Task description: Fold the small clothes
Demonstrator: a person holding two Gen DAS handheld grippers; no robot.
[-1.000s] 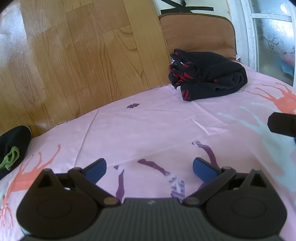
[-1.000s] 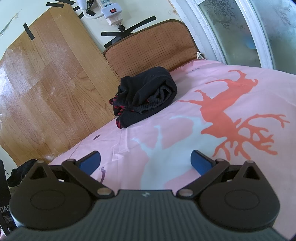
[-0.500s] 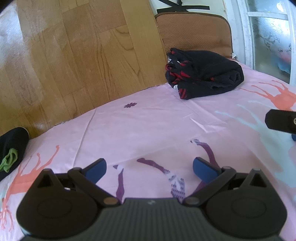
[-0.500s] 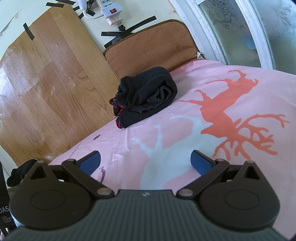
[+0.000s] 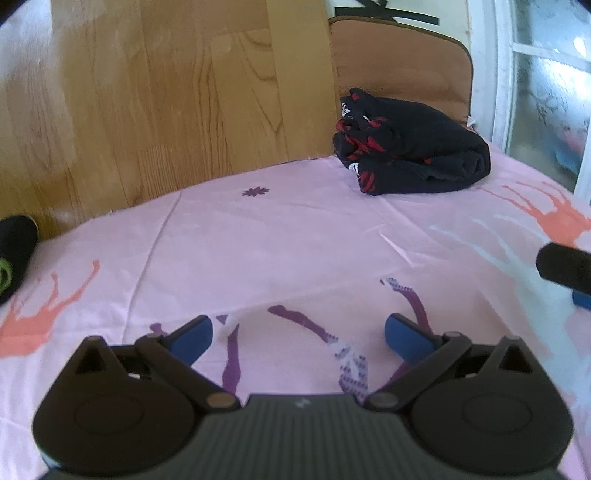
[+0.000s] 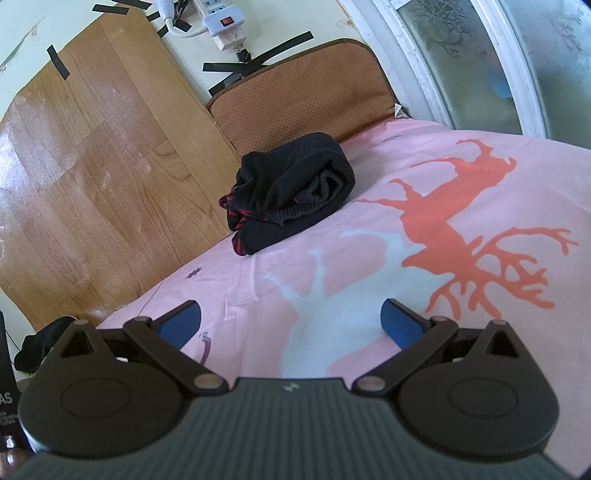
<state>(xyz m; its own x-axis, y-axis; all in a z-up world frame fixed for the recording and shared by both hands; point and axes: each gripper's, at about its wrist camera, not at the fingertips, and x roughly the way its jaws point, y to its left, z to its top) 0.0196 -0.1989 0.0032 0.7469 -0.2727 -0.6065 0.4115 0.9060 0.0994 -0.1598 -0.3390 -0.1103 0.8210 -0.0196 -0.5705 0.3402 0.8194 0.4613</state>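
A folded black garment with red markings (image 5: 410,162) lies at the far edge of the pink printed sheet (image 5: 295,236), against a brown cushion. In the right wrist view the same black garment (image 6: 291,192) sits ahead and slightly left. My left gripper (image 5: 299,336) hovers open over bare sheet, well short of the garment. My right gripper (image 6: 290,321) is open too, with nothing between its blue pads. A dark piece with green trim (image 5: 13,258) lies at the sheet's left edge. Part of the right gripper (image 5: 565,267) pokes in at the right of the left wrist view.
A wood-grain panel (image 5: 155,103) and a brown cushion (image 6: 306,96) stand behind the sheet. A frosted window (image 6: 498,59) runs along the right. A taped power strip (image 6: 218,22) hangs on the wall. A dark cloth heap (image 6: 40,343) lies at the left of the sheet.
The left gripper has swung a little left and forward, so the black garment shifted right in its view. The right gripper has stayed still. Both remain open.
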